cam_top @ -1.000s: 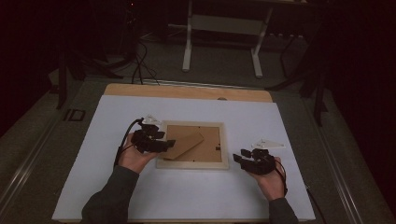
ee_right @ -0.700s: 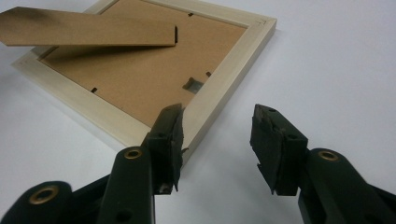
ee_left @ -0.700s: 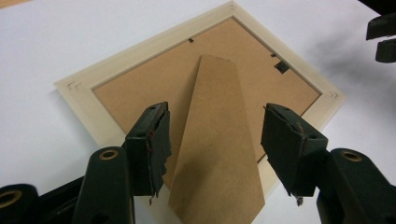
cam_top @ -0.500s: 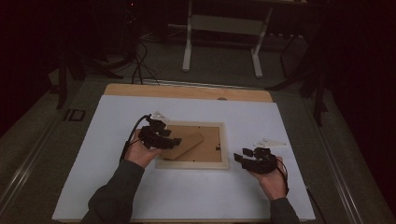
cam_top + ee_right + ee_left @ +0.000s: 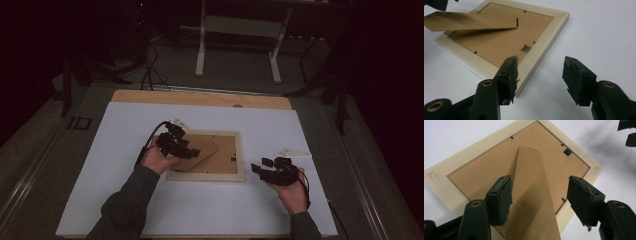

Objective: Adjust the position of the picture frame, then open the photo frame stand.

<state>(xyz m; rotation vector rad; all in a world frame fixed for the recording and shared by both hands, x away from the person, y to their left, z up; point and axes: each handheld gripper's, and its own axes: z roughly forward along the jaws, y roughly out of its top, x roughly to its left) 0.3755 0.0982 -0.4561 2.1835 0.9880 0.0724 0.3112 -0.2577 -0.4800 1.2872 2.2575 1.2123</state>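
A pale wooden picture frame (image 5: 210,177) lies face down on the white table, its brown backing (image 5: 479,170) up. A brown cardboard stand leg (image 5: 204,154) slants up off the backing. My left gripper (image 5: 192,151) hovers over the frame's left part. Its jaws have just been opening and stand open on either side of the stand leg (image 5: 531,195), pads clear of it. My right gripper (image 5: 260,167) rests just right of the frame. Its jaws have also just been opening, with nothing between them; the frame's rim (image 5: 544,42) lies beside the left jaw.
The white sheet (image 5: 125,200) covers a wooden tabletop whose far edge (image 5: 200,97) shows bare. Beyond the table stand white metal legs (image 5: 201,55) and cables on the floor. A small dark bracket (image 5: 80,123) sits off the table's left edge.
My left hand has shifted a little to the right, farther over the frame. The right hand has stayed where it was.
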